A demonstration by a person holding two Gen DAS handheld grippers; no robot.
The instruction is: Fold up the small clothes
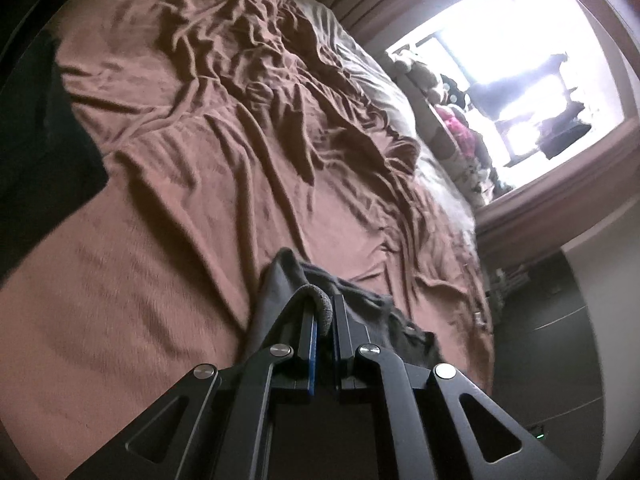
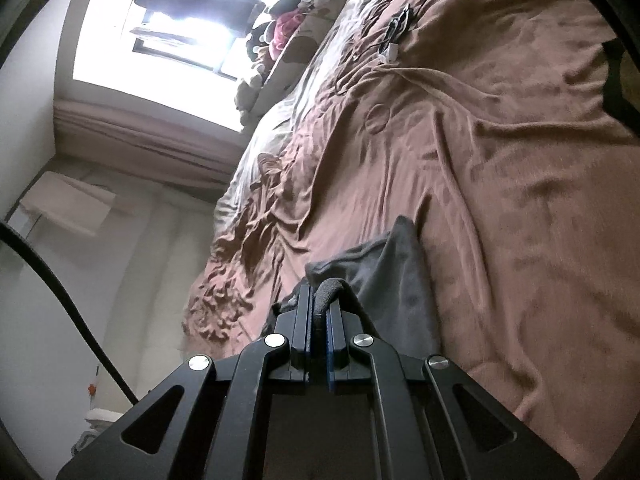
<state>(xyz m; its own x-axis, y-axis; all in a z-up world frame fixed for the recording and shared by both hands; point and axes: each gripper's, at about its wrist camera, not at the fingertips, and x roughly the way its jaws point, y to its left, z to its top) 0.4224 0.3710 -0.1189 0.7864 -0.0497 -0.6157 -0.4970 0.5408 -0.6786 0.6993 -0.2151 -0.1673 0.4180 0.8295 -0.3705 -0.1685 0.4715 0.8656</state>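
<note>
Left gripper (image 1: 325,312) and right gripper (image 2: 319,304) each clamped on a grey garment (image 2: 384,268) above the bed (image 1: 168,208); no legible writing.

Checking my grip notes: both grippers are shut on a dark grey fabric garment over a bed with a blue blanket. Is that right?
Only the blanket colour is wrong: the fuzzy blanket is pinkish brown, as both wrist views show. The left gripper and right gripper are indeed shut on the dark grey fabric garment.

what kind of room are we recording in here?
Most likely a bedroom: a wide bed under a rumpled brown blanket, a bright window, and soft toys piled along the sill.
</note>
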